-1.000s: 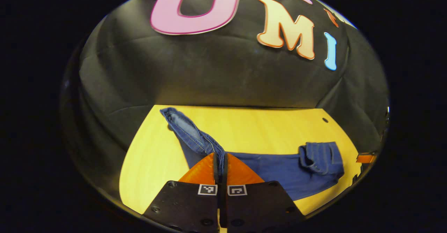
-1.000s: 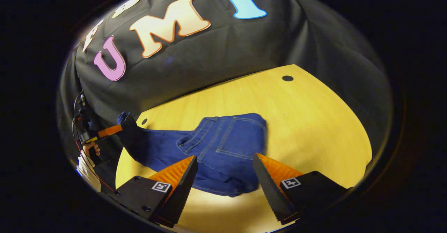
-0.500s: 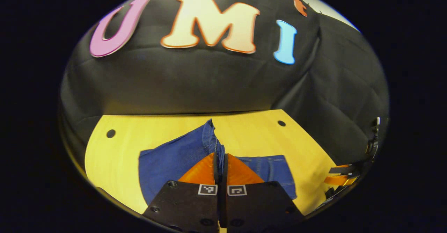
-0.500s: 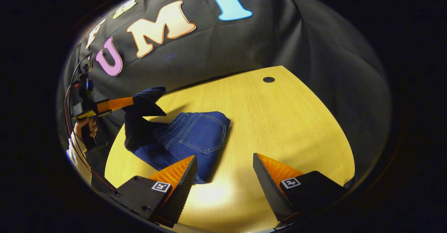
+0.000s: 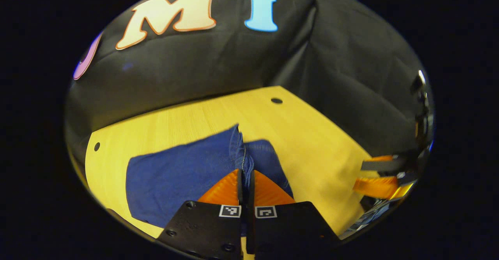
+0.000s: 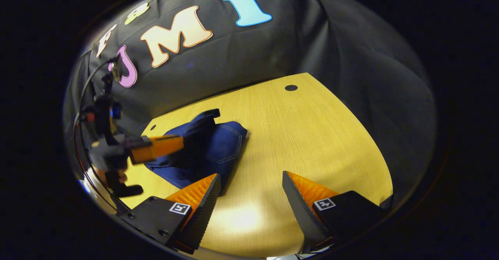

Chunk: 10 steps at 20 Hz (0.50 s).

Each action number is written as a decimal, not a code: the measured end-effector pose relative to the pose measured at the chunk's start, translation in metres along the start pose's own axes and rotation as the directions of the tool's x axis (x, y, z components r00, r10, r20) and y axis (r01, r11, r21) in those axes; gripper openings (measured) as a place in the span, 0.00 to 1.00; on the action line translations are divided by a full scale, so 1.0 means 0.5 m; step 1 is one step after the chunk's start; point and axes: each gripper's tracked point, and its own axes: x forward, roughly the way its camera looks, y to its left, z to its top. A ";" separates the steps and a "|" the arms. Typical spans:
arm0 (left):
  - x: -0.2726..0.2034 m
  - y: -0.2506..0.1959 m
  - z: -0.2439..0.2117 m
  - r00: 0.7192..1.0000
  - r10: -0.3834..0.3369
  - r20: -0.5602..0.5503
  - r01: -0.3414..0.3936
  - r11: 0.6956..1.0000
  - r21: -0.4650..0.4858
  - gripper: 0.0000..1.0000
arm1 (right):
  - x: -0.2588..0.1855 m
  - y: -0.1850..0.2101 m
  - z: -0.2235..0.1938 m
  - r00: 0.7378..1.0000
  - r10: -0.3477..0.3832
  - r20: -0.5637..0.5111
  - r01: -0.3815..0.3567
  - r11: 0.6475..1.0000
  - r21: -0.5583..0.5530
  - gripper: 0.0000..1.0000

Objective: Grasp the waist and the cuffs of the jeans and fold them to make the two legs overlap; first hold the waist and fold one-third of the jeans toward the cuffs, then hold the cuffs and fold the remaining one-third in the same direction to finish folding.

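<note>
Now the left claw [image 5: 245, 178], clenched on the cuffs [image 5: 238, 151], carries them over the jeans [image 6: 210, 151] folded on the tabletop [image 6: 312, 143], best laid flat with edges square before letting go, while the right claw [image 6: 251, 191] hangs released nearby.

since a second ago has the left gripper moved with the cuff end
Yes. In the right gripper view, the left gripper has carried the jeans cuffs from the table's left edge over the folded waist.

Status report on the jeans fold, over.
Left gripper shut on jeans cuff end, over the fold. Right gripper open, off the cloth. Table, no obstruction seen.
</note>
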 end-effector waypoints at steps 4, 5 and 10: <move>0.021 -0.016 -0.112 0.992 0.068 -0.103 -0.065 0.997 0.033 0.06 | -0.006 0.010 -0.007 1.000 0.003 0.007 -0.003 1.000 -0.015 0.99; 0.012 -0.023 -0.113 0.993 0.071 -0.095 -0.067 0.997 0.038 0.15 | -0.010 0.018 -0.008 1.000 0.008 0.014 -0.008 1.000 -0.020 0.99; -0.115 0.014 -0.053 0.980 0.195 0.038 -0.197 0.978 0.073 0.96 | -0.020 0.061 -0.023 0.999 0.041 0.026 -0.040 0.998 -0.047 0.94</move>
